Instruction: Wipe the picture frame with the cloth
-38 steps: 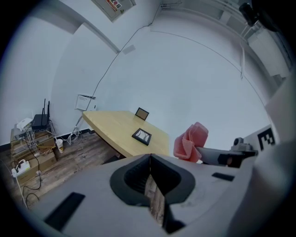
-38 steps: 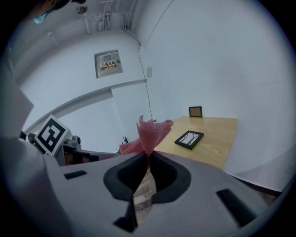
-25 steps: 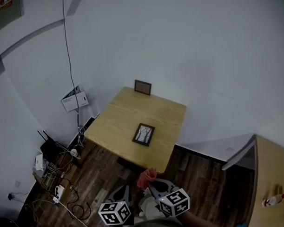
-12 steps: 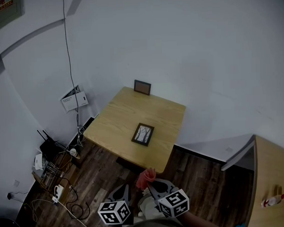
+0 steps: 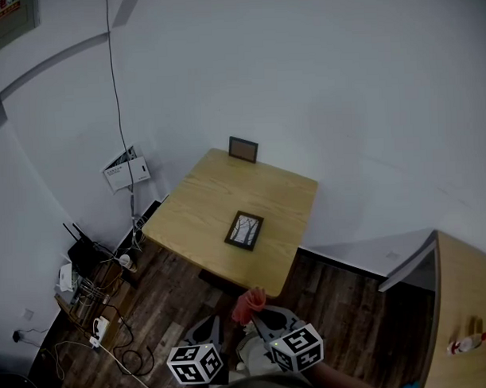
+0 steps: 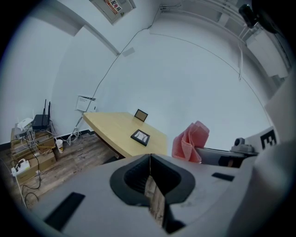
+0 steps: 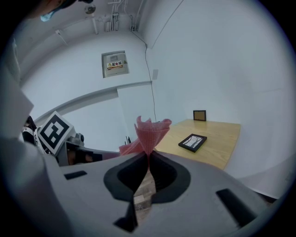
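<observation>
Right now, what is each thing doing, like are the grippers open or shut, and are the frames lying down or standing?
left gripper: shut, nothing in it
right gripper: shut on the pink cloth
pink cloth: bunched up, sticking out past the jaws
picture frame: lying flat on the table, untouched
small frame: standing upright at the table's far edge

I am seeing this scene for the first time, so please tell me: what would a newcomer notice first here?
The crumpled pink cloth stands out, pinched in the shut right gripper, low in the head view. Ahead, a light wooden table stands against the white wall. A black picture frame lies flat near its middle, and a smaller dark frame stands at its far edge.
</observation>
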